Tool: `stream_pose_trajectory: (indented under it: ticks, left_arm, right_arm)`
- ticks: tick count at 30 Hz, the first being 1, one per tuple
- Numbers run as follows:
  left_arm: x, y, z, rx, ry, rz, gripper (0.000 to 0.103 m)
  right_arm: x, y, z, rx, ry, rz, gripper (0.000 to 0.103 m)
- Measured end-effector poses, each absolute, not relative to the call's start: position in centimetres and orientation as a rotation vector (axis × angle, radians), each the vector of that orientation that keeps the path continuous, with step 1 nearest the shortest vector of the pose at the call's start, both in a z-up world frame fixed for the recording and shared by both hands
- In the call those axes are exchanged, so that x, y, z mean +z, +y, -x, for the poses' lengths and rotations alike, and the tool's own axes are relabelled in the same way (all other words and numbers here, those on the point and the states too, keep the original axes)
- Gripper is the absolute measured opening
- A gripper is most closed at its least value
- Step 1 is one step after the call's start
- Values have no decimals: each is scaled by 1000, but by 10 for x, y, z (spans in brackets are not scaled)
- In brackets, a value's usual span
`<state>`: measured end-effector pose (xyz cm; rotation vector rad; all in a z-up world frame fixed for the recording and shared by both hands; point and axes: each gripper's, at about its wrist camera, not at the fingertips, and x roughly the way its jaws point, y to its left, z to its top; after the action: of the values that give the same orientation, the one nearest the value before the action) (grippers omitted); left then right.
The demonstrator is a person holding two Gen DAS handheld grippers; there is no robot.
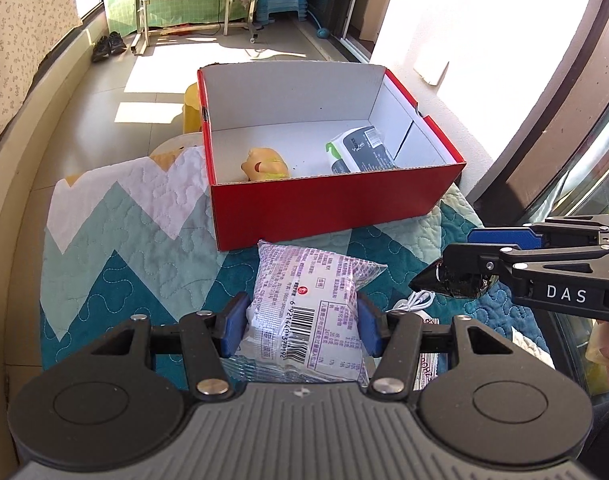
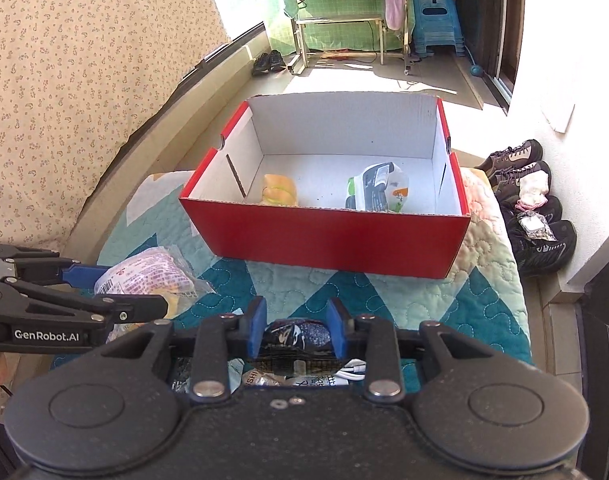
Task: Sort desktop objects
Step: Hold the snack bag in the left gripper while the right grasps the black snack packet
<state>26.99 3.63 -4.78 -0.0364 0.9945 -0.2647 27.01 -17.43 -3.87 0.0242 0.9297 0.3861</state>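
My left gripper (image 1: pixel 300 326) is shut on a clear snack bag with purple print (image 1: pixel 308 308), held above the quilt in front of the red box (image 1: pixel 336 212). It also shows in the right wrist view (image 2: pixel 144 280). My right gripper (image 2: pixel 298 326) is shut on a small dark packet (image 2: pixel 298 336); in the left wrist view it shows at the right (image 1: pixel 452 280). The red box (image 2: pixel 328 240) holds a yellow toy (image 2: pixel 280 190) and a wet-wipes pack (image 2: pixel 378 188).
A zigzag quilt (image 1: pixel 124 240) covers the table. A white cable (image 1: pixel 416 304) and more packets (image 2: pixel 272 378) lie near the grippers. Shoes (image 2: pixel 544 236) sit on the floor at the right. A wall and door frame stand close on the right.
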Motion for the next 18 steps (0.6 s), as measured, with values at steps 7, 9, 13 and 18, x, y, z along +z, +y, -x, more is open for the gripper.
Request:
stream_pose_trajectory:
  ticks: [7,9,13,18]
  left_arm:
    - [-20,24,-277,-290,951,31,55]
    - [-13,20,-281,-292,934,19,55]
    - [0,15,-293,-296,906,6,55]
    - [9,11,-311,-295,883,-8,55]
  right_arm:
    - [-5,-175,-279,402,870,-33,32]
    - [3,-174,-284,403,849,-26,32]
    - [20,-172,-299,402,805,-4,32]
    - [31,-170,-322,390,780,6,5]
